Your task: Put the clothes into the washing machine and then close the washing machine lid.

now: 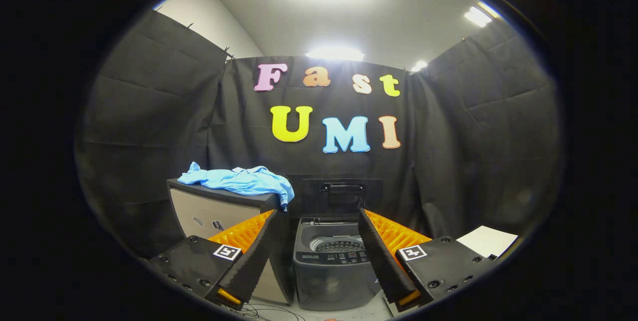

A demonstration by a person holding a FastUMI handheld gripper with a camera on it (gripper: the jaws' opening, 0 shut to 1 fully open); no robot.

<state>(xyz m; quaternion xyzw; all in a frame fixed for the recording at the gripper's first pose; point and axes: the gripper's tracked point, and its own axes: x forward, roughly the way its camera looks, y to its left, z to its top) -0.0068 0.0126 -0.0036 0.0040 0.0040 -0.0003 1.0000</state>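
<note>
**Inspector:** Clothes first. Where do they lie?

**Operator:** One blue heap, crumpled on top of the cabinet, beyond my left finger. A fold hangs over the cabinet's edge on the washer's side. Nothing of mine touches it.

**Inspector:** The washing machine?

**Operator:** It stands on the floor just beside the cabinet, seen between my fingers and ahead of them. The lid is upright against the booth wall, and the drum shows open beneath it.

**Inspector:** State of your gripper?

**Operator:** Fingers spread wide, holding nothing, well short of the cloth.

**Inspector:** Progress, in your judgement?

**Operator:** Nothing loaded yet. Next comes the reach up and left to the heap.

**Inspector:** Risks?

**Operator:** Three, as I judge them. A shallow pinch may take one layer only, and the rest would drag and slip to the floor. A trailing sleeve could lie across the rim and stop the lid seating. Cables lie on the floor by the cabinet's foot, where dropped cloth might tangle.
</note>
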